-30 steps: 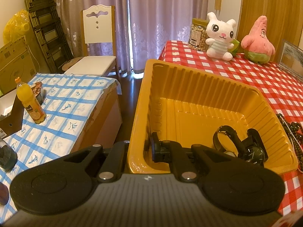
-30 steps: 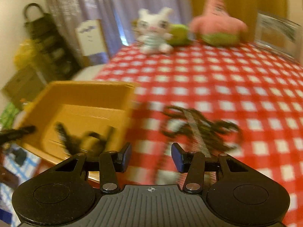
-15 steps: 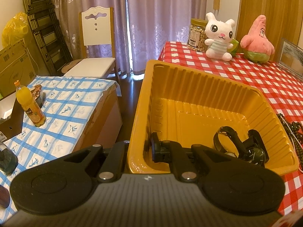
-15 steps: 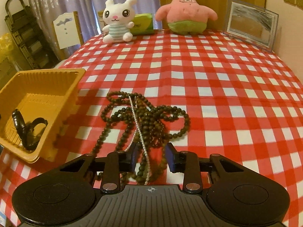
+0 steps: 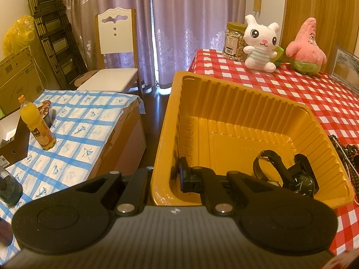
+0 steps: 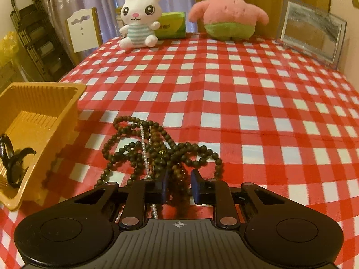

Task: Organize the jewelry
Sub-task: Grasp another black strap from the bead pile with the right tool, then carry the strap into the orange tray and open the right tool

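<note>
A yellow plastic tray (image 5: 235, 89) stands at the left edge of the red checked table, with black wristwatches (image 5: 298, 179) in its near right corner. My left gripper (image 5: 163, 177) is shut on the tray's near left wall, one finger outside and one inside. To the right of the tray (image 6: 44, 87) lies a tangled heap of dark bead necklaces (image 6: 157, 148) with a thin pearl strand (image 6: 143, 143) through it. My right gripper (image 6: 179, 185) is low over the heap's near end. Its jaws are closing with a bundle of brown beads between the pads, and a small gap still shows.
A white plush rabbit (image 6: 139, 20), a green tissue pack (image 6: 171, 25), a pink star plush (image 6: 226, 15) and a picture frame (image 6: 311, 33) line the table's far side. A nut jar (image 5: 234, 39) stands there too. Left of the table: a low blue-checked surface (image 5: 74, 130) with an orange bottle (image 5: 37, 125), and a chair (image 5: 114, 51).
My right gripper has swung from beside the tray to the bead heap and sunk onto it, its jaws narrowing around the beads. The left gripper and the tray have not moved.
</note>
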Motion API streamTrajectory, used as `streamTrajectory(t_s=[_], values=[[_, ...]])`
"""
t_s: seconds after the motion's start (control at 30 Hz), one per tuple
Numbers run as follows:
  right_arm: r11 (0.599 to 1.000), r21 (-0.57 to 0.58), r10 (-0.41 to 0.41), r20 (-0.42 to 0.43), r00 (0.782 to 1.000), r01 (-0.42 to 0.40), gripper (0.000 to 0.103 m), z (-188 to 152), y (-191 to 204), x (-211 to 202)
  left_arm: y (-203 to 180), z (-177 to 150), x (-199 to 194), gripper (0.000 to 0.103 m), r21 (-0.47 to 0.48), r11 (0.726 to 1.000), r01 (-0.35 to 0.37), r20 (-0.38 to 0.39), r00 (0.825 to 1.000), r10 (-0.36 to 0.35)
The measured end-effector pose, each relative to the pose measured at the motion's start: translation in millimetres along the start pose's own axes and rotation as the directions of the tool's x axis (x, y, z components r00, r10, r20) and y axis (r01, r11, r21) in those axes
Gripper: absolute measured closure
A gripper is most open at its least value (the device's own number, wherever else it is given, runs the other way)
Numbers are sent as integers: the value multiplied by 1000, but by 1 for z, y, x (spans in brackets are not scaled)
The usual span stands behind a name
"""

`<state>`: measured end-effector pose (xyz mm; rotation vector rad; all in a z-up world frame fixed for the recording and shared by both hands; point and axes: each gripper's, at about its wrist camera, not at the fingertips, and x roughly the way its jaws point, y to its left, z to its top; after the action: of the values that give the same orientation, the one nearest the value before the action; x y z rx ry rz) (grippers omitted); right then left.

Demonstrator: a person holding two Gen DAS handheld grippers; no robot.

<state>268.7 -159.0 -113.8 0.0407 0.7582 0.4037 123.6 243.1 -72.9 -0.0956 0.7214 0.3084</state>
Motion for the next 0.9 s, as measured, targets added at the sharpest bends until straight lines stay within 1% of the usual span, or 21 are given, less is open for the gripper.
streamTrajectory(t_s=[0.07, 0.1, 0.13, 0.33, 0.53, 0.9], values=[[1000, -5, 9, -1, 1000, -9, 90, -1, 2, 0, 0, 0, 0, 95, 1, 1000, 0, 1, 1000, 0], [1000, -9, 8, 4, 1000, -8, 96, -1, 3, -1, 1, 0, 0, 95, 0, 1000, 0, 0, 1000, 0], [1000, -7, 7, 9, 1000, -7, 99, -2, 3, -3, 0, 0, 0, 95, 0, 1000, 0, 0, 1000, 0], [999, 39, -1, 30, 1000, -1, 99, -6, -1, -16, 0, 0, 0, 95, 0, 1000, 2, 0, 1000, -2], [995, 101, 4, 85, 996, -12, 99, -2, -7, -44, 2, -1, -1, 95, 0, 1000, 2, -1, 1000, -2], [991, 130, 2, 188, 982, -27, 99, 17, 0, -91, 4, -2, -3, 95, 2, 1000, 11, -2, 1000, -11]])
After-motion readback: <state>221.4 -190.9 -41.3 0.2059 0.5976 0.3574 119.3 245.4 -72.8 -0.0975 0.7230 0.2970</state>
